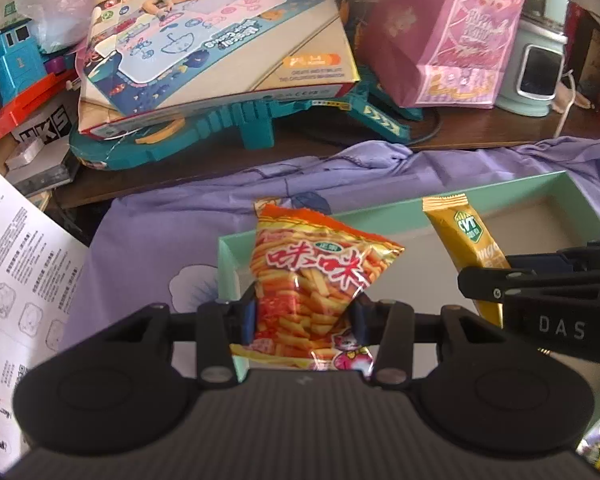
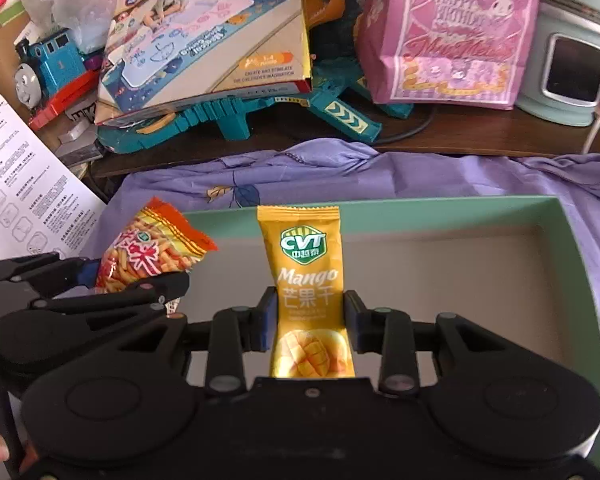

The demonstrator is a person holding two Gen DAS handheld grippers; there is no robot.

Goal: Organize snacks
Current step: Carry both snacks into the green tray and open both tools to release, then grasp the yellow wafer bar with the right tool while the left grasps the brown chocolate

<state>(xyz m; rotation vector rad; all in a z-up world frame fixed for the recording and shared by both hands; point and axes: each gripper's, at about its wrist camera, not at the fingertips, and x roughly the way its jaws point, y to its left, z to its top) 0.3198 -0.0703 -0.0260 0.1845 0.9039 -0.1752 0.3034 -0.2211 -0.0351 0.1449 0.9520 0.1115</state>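
Crowding behind the green box [image 2: 572,280], toys; each hand-held gripper clamps 1 snack: left [image 1: 306,312] chips [image 1: 320,276], right [image 2: 310,320] mango [image 2: 306,264].

Left gripper [image 1: 305,316] clamps orange snack bag [image 1: 316,280] over green box [image 1: 380,216]; mango packet [image 1: 466,248] at 2 o'clock, in right gripper [image 1: 488,284].

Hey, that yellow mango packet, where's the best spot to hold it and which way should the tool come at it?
Grip the mango packet across its narrow width at about mid-length, coming from its bottom end with one pad on each long edge. It is a long, slim, flat pouch, so the sides give parallel faces. The right tool already holds it this way above the green box.
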